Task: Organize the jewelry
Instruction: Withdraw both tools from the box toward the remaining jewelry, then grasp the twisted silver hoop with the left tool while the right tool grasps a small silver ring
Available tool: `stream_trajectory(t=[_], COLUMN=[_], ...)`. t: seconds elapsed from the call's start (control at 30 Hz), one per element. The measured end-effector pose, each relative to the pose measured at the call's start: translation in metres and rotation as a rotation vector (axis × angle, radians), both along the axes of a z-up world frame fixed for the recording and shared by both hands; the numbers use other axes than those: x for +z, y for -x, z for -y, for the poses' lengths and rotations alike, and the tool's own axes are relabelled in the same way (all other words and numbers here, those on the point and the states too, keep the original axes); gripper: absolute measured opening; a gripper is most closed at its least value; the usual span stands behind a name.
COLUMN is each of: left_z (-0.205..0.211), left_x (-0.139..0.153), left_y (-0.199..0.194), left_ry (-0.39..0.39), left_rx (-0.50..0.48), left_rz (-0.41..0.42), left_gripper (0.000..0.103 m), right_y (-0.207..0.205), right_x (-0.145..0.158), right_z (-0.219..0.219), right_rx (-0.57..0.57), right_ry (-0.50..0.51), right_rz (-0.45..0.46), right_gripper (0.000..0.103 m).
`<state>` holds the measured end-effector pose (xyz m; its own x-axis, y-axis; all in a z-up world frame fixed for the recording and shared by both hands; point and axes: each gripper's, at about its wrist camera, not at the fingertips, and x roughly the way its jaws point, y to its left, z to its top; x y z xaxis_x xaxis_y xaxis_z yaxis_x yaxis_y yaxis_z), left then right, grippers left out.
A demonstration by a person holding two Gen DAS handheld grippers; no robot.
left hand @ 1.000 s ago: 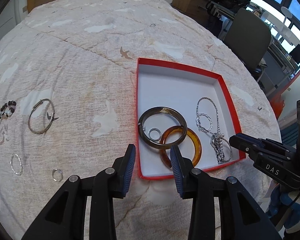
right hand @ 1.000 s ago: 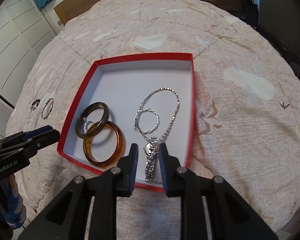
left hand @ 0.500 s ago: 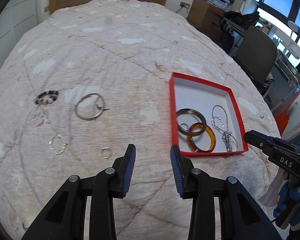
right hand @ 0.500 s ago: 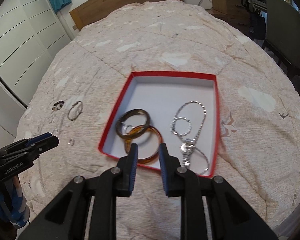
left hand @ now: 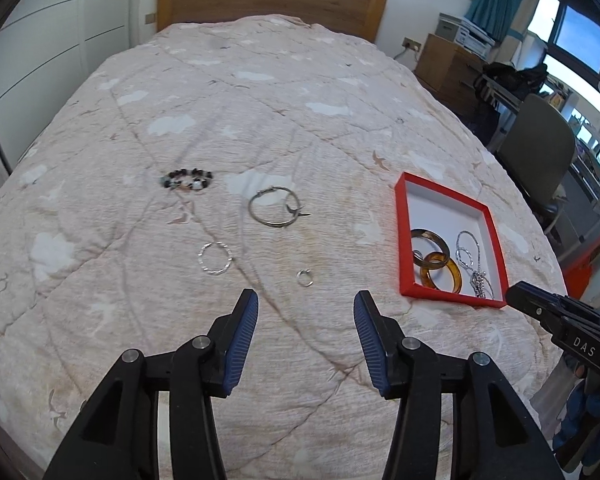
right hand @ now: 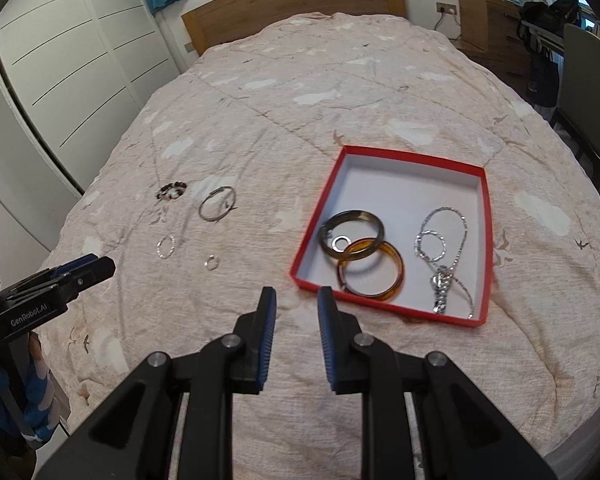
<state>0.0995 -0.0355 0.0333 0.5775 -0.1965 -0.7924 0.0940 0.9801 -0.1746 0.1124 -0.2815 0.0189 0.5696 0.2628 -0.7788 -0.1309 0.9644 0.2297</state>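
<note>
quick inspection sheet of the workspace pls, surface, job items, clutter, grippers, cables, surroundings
surface: quilt on a bed, wrinkled.
job's things: red box holds two bangles, a small ring and chains. Loose on the quilt: bead bracelet, wire bangle, thin hoop, ring.
clutter: nothing seen.
grippers: left gripper jaws have just been opening, empty; right gripper jaws slightly apart, empty.
cables: one at the wall socket.
surroundings: headboard, wardrobe, chair.
</note>
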Motion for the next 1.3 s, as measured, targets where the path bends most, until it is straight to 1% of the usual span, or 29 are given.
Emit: stream_trajectory(t=[0.13,0.6,0.67,0.73,0.8,0.9,1.07,1.3], left_z=[-0.018,-0.063,-0.068,-0.074,-0.08,-0.088,-0.099,-0.102], left_x=[0.004,0.013,0.014,0.013,0.012,0.009,0.0,-0.018], left_y=[0.013,0.05,0.054,0.056,0.059,0.06,0.054,0.032], left_ry=[0.002,0.003,0.002,-0.001,-0.004,-0.016,-0.014,-0.018], left_rx=[0.039,0.136,0.151,0.171,0.191,0.211,0.228,0.217], left_rz=[0.016,0.075,0.077,0.076,0.077,0.072,0.051,0.007], left_gripper=[0.053,0.053,0.055,0.063,0.065,0.065,0.065,0.065], right_y=[0.012,0.034,0.036,0.038,0.039,0.039,0.034,0.018], right_x=[0.006,0.025,0.028,0.03,0.03,0.029,0.019,0.001], right_z=[-0.014,-0.048,-0.052,-0.055,-0.057,-0.059,-0.063,-0.07], right_rx=[0.023,0.082,0.086,0.091,0.093,0.097,0.109,0.134], right_ry=[0.005,0.024,0.026,0.026,0.025,0.02,0.014,-0.001], right_rz=[0.01,0.054,0.06,0.067,0.069,0.07,0.05,0.014], right_gripper=[0.021,0.021,0.021,0.021,0.021,0.023,0.024,0.024])
